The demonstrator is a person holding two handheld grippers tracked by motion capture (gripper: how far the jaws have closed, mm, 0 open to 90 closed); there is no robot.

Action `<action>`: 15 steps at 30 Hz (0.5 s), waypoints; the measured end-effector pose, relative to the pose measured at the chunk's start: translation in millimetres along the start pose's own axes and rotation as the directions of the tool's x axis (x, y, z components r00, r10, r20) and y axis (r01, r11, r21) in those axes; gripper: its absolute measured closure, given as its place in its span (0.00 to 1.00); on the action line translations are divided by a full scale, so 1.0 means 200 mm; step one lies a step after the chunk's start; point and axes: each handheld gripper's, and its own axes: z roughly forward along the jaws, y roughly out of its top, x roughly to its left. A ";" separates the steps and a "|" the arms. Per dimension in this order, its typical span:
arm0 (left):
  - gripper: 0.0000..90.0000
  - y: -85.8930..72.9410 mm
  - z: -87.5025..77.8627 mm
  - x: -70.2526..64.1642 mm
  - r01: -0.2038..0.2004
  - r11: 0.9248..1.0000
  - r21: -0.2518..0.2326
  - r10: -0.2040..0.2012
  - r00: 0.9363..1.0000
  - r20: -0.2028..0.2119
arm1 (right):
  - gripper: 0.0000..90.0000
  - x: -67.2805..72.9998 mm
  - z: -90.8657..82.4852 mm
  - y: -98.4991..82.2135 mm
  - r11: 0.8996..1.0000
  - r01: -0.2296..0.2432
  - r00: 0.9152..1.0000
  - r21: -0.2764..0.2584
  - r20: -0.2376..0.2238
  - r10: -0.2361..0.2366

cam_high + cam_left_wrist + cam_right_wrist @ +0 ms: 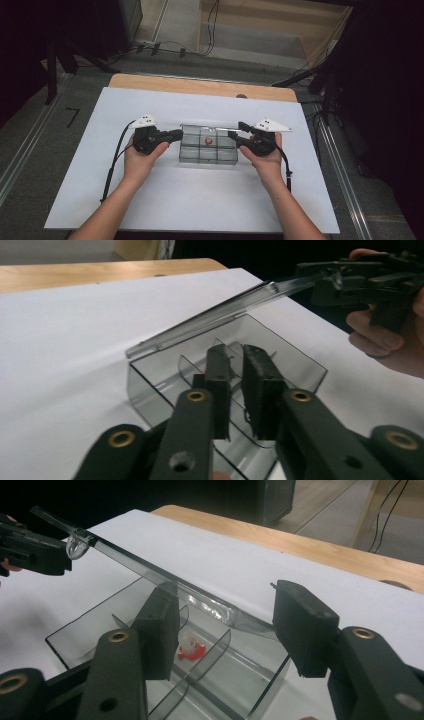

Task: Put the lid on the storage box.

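Holding 1 red-white piece, the clear divided box stands open.

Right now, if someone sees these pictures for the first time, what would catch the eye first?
First comes the clear plastic compartment box in the middle of the white board, with its transparent lid tilted up. A small red and white piece lies in a middle compartment. The black left gripper and the black right gripper flank the box at its short ends.

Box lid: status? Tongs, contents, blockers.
Left tongs shut, empty, over clear box. Right tongs open above red piece. Lid raised, slanting above box.
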 end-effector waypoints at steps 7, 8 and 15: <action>0.98 0.02 0.01 -0.03 0.011 1.000 -0.015 -0.011 1.000 0.023 | 0.43 0.04 -0.01 -0.03 0.999 0.034 0.999 0.010 0.008 -0.034; 0.98 0.02 0.01 -0.03 0.012 1.000 -0.014 -0.011 1.000 0.026 | 0.43 0.04 -0.01 -0.03 0.999 0.038 0.999 0.009 0.008 -0.038; 0.98 0.02 0.02 -0.05 0.002 1.000 -0.007 -0.002 0.999 0.034 | 0.39 0.05 -0.03 -0.04 0.999 0.041 0.999 -0.003 0.013 -0.041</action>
